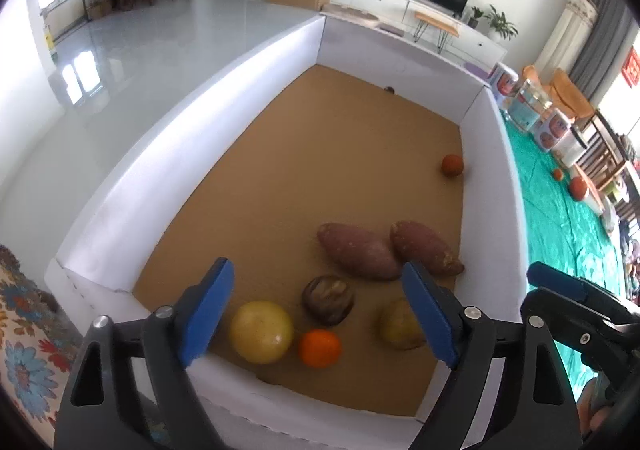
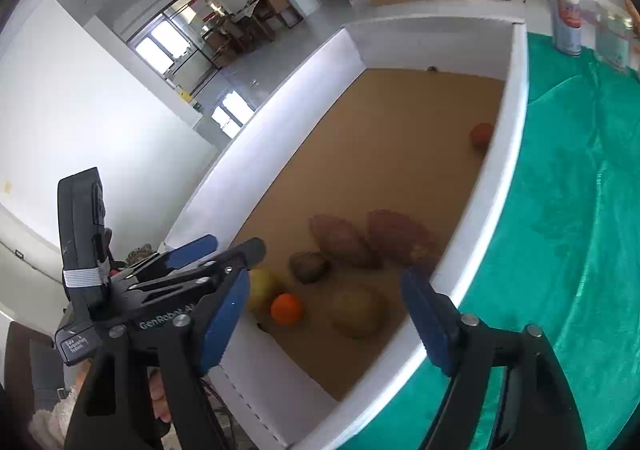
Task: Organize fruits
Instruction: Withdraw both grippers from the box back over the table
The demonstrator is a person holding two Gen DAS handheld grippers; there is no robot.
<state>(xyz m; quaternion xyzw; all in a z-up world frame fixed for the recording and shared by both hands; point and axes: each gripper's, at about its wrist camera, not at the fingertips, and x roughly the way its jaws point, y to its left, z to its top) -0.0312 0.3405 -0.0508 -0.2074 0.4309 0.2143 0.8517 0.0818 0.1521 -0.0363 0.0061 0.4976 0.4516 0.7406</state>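
White-walled box (image 1: pixel 192 154), far floor bare | fruits clustered near corner | both grippers' fingers apart, empty

Both wrist views angled down, close over the white-walled box (image 1: pixel 492 186), sharing its fruit.

Both tools share one build: matte black plastic frames with triangular cut-outs, silver round screw heads at the pivots, and flat blue pads lining the fingers. On the left gripper (image 1: pixel 316 314), seen from the right wrist at 9 o'clock, white lettering reads "GenRobot" and a small label "Data Acquisition System", with a black box strapped on by a white-grey band. The right gripper (image 2: pixel 324 314) looks alike.
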